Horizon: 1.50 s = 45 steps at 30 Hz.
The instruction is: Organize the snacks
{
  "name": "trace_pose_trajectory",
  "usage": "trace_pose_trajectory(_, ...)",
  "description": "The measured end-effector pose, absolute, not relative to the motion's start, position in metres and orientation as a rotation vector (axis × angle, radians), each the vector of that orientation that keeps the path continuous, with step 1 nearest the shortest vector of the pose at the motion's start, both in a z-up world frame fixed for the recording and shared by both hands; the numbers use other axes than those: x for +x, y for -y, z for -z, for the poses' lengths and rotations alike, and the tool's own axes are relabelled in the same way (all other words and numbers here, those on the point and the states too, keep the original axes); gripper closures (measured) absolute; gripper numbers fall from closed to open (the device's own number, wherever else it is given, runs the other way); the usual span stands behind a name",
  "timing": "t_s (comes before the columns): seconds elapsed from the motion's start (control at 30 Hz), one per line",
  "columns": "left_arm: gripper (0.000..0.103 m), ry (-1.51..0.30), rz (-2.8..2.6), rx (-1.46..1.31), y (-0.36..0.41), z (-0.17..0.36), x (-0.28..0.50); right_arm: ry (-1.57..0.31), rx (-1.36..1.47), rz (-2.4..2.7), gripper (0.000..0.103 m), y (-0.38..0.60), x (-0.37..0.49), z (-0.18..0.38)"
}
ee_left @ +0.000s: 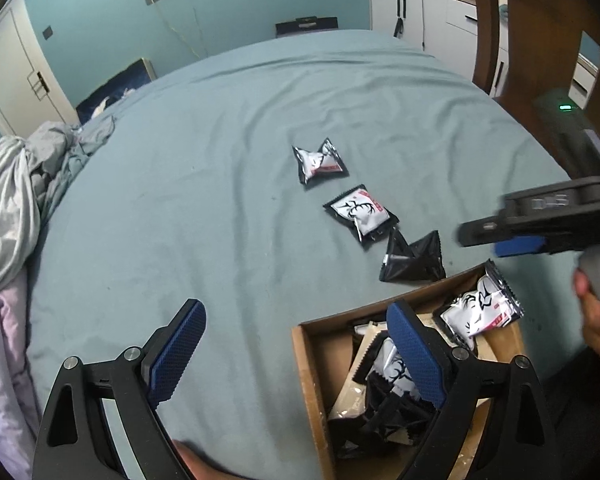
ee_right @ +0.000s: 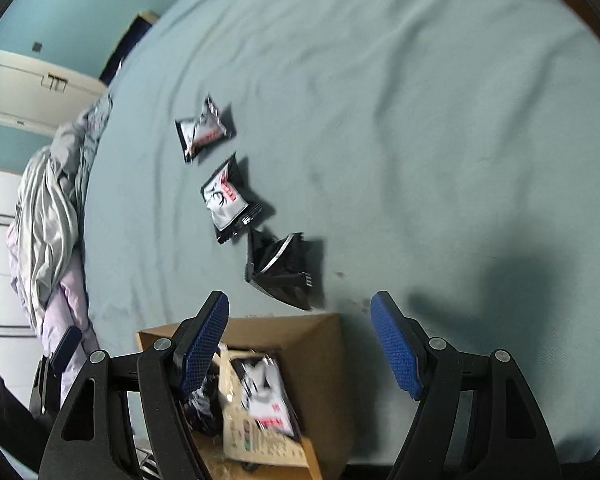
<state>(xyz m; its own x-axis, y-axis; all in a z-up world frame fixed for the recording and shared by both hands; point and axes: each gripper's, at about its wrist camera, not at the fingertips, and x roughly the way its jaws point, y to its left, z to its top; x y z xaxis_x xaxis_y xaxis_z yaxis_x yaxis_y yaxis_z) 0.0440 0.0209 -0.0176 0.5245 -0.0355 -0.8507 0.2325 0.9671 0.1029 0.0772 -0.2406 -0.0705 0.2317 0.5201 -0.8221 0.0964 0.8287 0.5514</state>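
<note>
Snacks are partly put away, I think. My brown cardboard box [ee_left: 306, 364] on the blue-green bed sheet [ee_left: 180, 180] already has many packets piled inside. 3 are left on the sheet: the far black and white foil packet [ee_left: 320, 162], the middle black and white antler packet [ee_left: 360, 214] and the plain black foil packet [ee_left: 414, 258] just beside the box. My left gripper [ee_left: 296, 354] has its fingers wide with nothing between them. My right gripper [ee_right: 300, 344] is also wide with nothing in it. Its view is blurry, and I cannot count the pile.
</note>
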Motion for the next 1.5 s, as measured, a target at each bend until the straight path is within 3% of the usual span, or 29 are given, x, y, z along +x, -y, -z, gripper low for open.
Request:
trace_pose_trajectory(0.3,0.010,-1.029,0.140,0.201,-0.026,0.022,0.048,-1.457,0.328,-0.374,0.030,0.176,0.135,0.102)
trace_pose_trajectory(0.57,0.010,-0.957,0.089,0.185,-0.029,0.014,0.051,-1.420,0.172,-0.380,0.031,0.155,0.141,0.107)
trace_pose_trajectory(0.67,0.010,-0.945,0.059,0.213,-0.027,0.018,0.054,-1.384,0.086,-0.353,0.054,0.148,0.138,0.104)
trace_pose_trajectory(0.87,0.010,-0.920,0.007,0.306,-0.019,0.030,0.054,-1.302,0.158,-0.367,0.069,0.160,0.130,0.089)
trace_pose_trajectory(1.23,0.010,-0.956,-0.030,0.338,-0.013,0.027,0.055,-1.095,0.283,-0.353,0.069,0.205,0.067,0.029)
trace_pose_trajectory(1.5,0.009,-1.069,0.026,0.330,0.018,0.037,0.104,-0.990,0.361,-0.301,0.069,0.251,0.004,0.010)
